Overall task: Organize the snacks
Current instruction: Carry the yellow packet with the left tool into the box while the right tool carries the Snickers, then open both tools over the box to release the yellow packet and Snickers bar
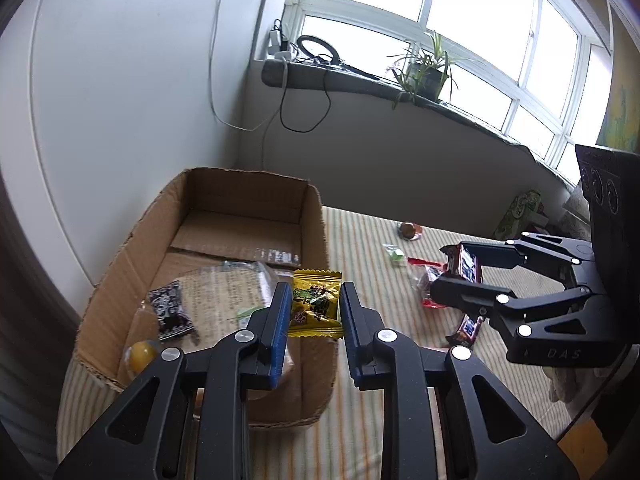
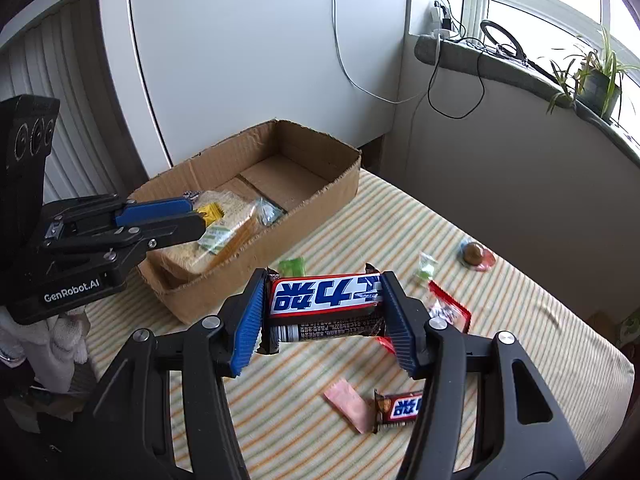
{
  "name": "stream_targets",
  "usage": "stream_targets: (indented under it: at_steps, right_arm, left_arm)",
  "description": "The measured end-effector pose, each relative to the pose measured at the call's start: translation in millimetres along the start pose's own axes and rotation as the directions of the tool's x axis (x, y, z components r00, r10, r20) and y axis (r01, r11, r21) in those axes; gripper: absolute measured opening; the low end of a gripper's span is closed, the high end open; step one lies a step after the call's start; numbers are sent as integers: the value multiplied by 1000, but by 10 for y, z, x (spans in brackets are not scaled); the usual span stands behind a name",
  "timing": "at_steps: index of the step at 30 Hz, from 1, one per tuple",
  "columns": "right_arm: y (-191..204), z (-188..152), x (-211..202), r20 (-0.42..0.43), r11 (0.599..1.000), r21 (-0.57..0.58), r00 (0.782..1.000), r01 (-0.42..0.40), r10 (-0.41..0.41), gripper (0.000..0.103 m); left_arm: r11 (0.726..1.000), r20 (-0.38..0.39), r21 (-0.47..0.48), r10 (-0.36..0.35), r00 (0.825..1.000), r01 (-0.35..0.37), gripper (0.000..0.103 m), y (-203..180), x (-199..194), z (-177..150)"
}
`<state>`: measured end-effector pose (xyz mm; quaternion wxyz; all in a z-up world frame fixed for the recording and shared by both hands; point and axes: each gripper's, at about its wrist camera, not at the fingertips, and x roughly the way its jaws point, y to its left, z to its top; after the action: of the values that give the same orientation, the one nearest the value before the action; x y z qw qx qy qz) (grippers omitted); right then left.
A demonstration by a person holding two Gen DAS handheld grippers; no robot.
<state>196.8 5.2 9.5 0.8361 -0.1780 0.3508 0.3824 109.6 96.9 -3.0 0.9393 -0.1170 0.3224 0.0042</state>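
- Two grippers, each clamped on a snack.
- Left gripper [image 1: 313, 304] pinches yellow candy packet [image 1: 316, 304], held over near wall of cardboard box [image 1: 316, 216].
- Right gripper [image 2: 324, 312] clamped end-to-end on chocolate bar [image 2: 326, 294], above the striped bed cover [image 2: 400, 220], just beside the box.
- Box holds bagged bread slices [image 2: 224, 208], dark candy [image 1: 170, 312], yellow ball [image 1: 142, 354].
- Loose on cover: second chocolate bar [image 2: 400, 408], pink wrapper [image 2: 348, 404], green candies [image 2: 426, 268], red packet [image 2: 450, 308].
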Motion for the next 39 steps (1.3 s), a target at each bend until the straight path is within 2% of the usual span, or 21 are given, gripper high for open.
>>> stream_targets:
  at_steps: [13,24,32,37,38,39]
  right_arm:
    - [463,627,617,-24,997,-63,999,-38,36,58]
    - [486,840,1152,-69,997,-22,995,-67,66,59]
    - [457,894,1357,-93,998,-16,994,-64,62,60]
    - [501,912,1342,-80,998,-40,996,-41,38,75]
    - [507,917,1325,-75,998,-42,997,-37,34,81]
    - [511,920,1310,-69,999,-44,997,-32,29,83]
  left_arm:
    - [998,7,-47,40,999,-40,23,459,-97,-11]
    - [998,-13,-43,52,999,-53,23,577,-11,-24]
    - [997,-11,-47,52,999,-53,23,606,2,-19]
    - [997,-15,-46,56,998,-57,24,602,11,-27]
    - [997,-18,-47,61,998,-62,26,604,13,-27]
    - [996,-20,-53,66,998,-67,35,612,14,-25]
